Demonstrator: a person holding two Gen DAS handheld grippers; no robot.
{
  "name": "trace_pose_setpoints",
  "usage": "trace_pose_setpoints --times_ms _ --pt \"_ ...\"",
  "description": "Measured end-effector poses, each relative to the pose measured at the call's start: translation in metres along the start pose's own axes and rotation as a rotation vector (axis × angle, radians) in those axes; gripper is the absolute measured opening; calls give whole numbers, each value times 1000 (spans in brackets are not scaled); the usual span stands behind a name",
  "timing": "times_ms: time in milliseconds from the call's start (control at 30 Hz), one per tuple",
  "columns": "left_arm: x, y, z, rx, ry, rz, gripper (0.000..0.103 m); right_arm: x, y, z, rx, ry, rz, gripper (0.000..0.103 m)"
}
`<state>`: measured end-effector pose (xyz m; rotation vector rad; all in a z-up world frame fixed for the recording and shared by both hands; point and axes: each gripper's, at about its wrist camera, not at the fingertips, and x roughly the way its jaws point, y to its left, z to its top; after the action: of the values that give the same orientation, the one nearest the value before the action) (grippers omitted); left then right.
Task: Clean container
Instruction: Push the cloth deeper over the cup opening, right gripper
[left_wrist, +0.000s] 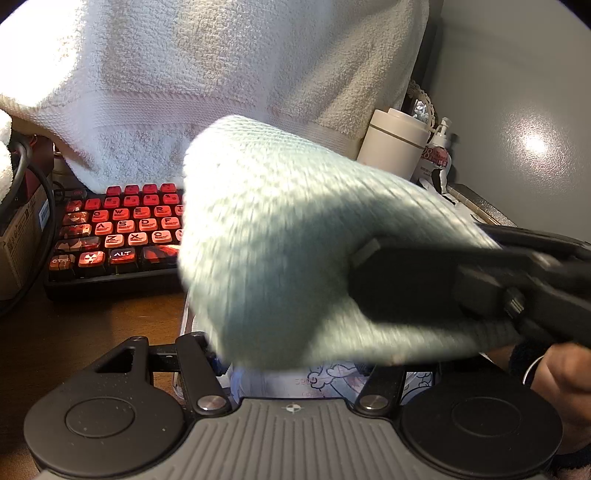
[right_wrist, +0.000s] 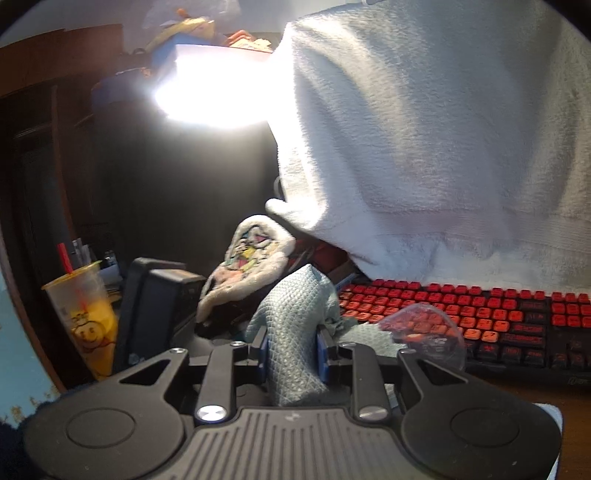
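Both tongs grip: right tongs (right_wrist: 291, 354) pinch the pale-blue waffle cloth (left_wrist: 295, 240), left tongs (left_wrist: 295, 373) hold the clear printed container (left_wrist: 325, 380).

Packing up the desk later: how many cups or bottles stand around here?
3: a drink cup at the right-wrist view's left, a white tumbler and a pump bottle beside it. The cloth may hide more.
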<state>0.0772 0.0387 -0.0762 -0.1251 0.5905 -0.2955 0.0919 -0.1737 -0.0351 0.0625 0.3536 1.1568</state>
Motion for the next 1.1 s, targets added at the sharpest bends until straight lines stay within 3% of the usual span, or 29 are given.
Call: trace_pose_setpoints --times_ms 200,433,800,1100 --pt "0 -1 0 0 0 0 59 1 -10 4 64 -3 -28 23" --pt "0 -1 0 -3 0 -2 59 -2 3 -1 -16 8 42 25" --pt "2 -3 0 -2 -1 -1 59 0 -4 2 18 -13 -52 22" --pt "0 -1 -2 -4 -1 -3 59 -2 -4 1 26 2 29 25"
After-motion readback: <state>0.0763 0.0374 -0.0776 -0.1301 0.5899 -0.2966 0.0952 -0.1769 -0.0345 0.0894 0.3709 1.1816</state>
